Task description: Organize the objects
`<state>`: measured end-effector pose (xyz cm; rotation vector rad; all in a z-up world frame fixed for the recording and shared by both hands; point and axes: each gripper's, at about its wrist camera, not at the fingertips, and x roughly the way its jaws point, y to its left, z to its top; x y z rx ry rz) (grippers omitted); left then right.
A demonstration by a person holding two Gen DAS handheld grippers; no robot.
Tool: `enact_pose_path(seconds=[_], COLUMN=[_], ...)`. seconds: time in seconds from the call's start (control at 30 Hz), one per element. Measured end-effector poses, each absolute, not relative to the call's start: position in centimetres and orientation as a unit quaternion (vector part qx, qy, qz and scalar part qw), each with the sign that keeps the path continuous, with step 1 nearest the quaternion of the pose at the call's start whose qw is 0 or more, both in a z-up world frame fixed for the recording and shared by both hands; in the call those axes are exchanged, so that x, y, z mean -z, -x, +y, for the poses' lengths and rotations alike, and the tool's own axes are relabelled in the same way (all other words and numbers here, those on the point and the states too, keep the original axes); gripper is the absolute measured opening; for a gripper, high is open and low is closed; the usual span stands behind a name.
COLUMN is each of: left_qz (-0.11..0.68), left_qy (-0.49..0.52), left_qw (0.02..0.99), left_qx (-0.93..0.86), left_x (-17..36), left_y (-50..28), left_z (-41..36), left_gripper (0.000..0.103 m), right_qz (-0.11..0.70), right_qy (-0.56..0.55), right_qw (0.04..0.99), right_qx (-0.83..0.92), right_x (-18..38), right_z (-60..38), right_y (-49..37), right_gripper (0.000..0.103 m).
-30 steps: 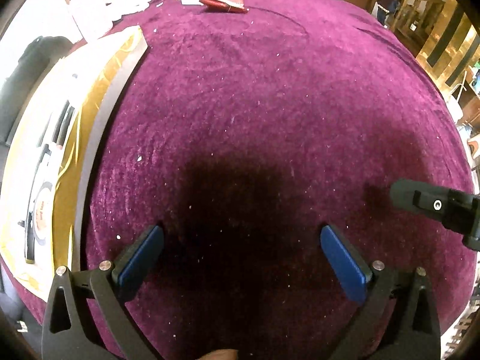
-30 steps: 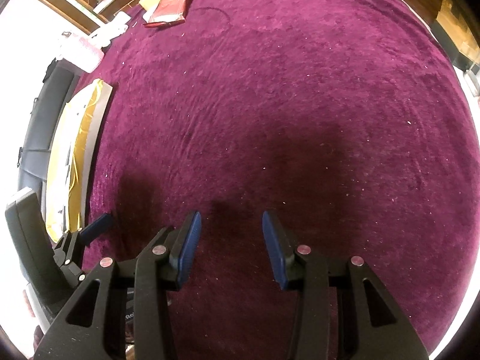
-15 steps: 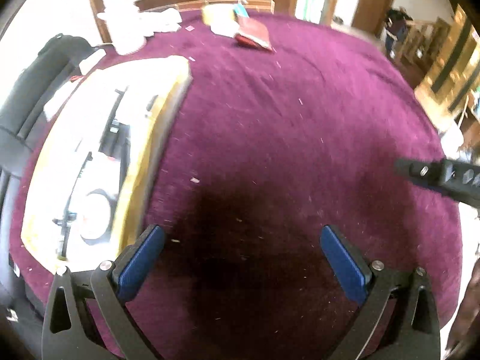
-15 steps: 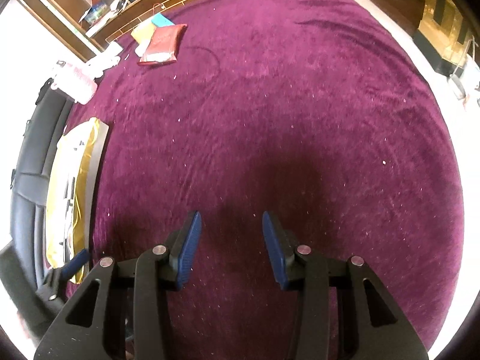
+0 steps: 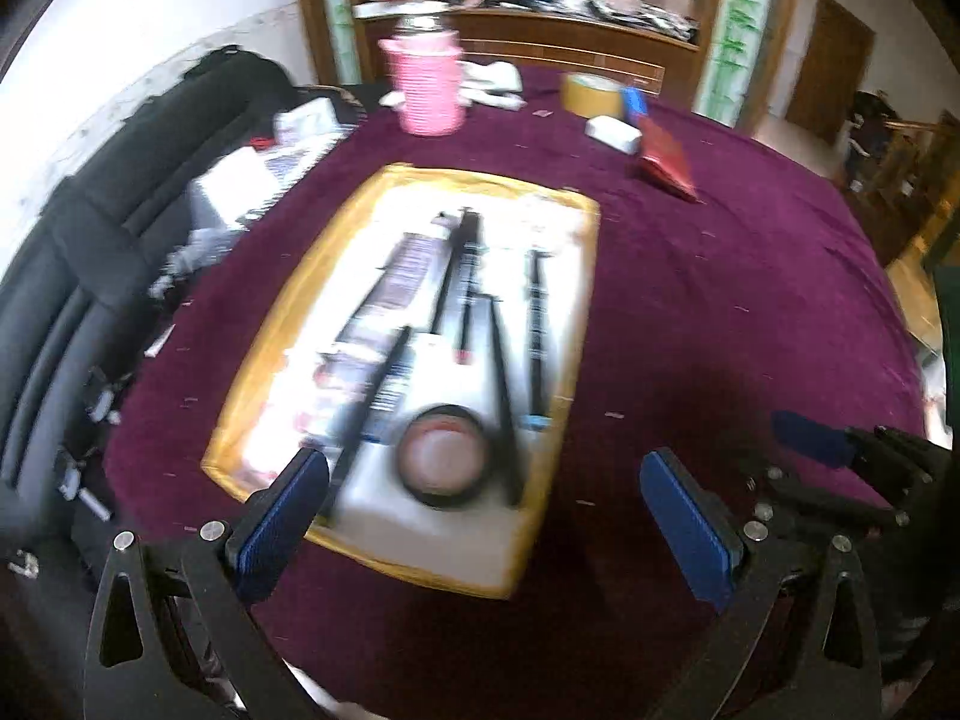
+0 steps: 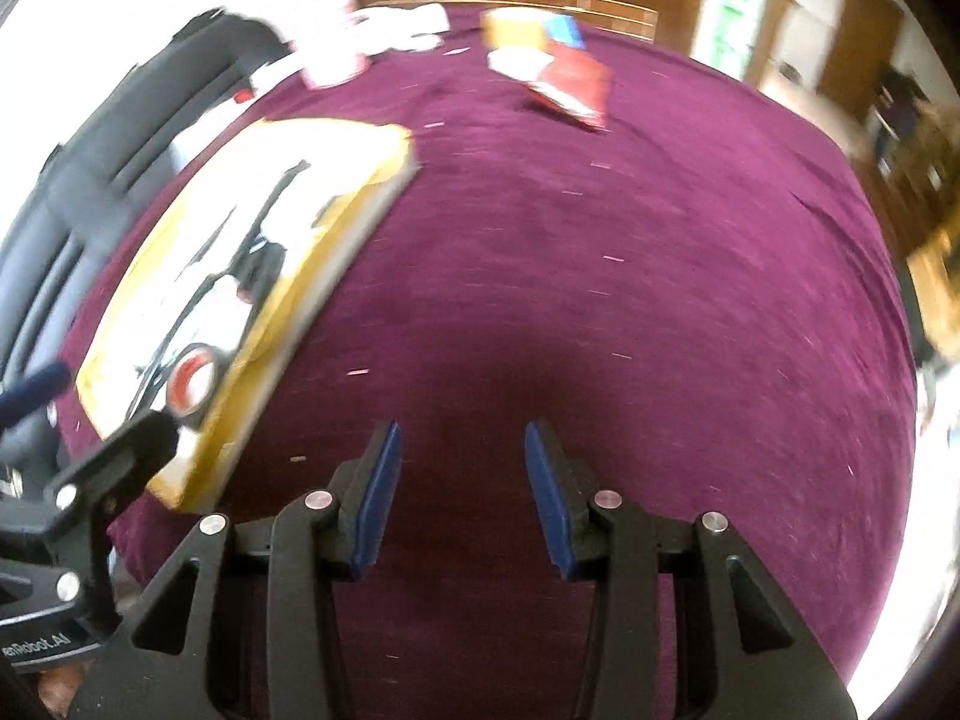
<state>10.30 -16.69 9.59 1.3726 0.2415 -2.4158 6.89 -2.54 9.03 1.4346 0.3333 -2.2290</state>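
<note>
Grippers empty: left gripper (image 5: 483, 516) jaws wide apart, right gripper (image 6: 459, 495) jaws part-open over bare purple cloth (image 6: 630, 300). Ahead, yellow tray (image 5: 273, 348) holds round compact (image 5: 441, 459), pens, packets. Stage unclear, sorted or awaiting. Far: pink cup (image 5: 426, 87), red packet (image 5: 666, 159).

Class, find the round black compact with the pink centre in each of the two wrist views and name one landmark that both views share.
Left wrist view: the round compact lies at the near end of the yellow-edged tray, just left of centre.
Right wrist view: the round compact sits at far left, in the tray's near corner.
Shared landmark: the red packet on the purple cloth.
</note>
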Motion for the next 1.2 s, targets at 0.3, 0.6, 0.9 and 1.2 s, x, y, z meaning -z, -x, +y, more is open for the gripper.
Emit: enact_pose_path(seconds=[0.3,0.6,0.9,1.2], left_qz=[0.091,0.095,0.098,0.110], left_qy=[-0.484,-0.501,-0.529,-0.546], left_qw=[0.195,0.164,0.114,0.095], left_qx=[0.848,0.844,0.835,0.825], left_x=[-9.5,-8.4,-6.9,-5.5], left_y=[-11.1,-9.6,-7.5,-6.5], left_z=[-22.6,-25.8,-27.0,-28.6], left_gripper=[0.102,0.102,0.102,0.102], right_qz=[0.182,0.231,0.235,0.258], right_qy=[-0.496,-0.490,-0.507,-0.513], right_qw=[0.233,0.199,0.150,0.126], right_qx=[0.816,0.816,0.816,0.809], right_x=[-9.4,-8.8,-8.1,-7.5], right_z=[-8.8,-12.0,-12.9,-14.3], right_y=[-8.0,-8.5,-7.9,-7.8], right_gripper=[0.042,0.045,0.048,0.048])
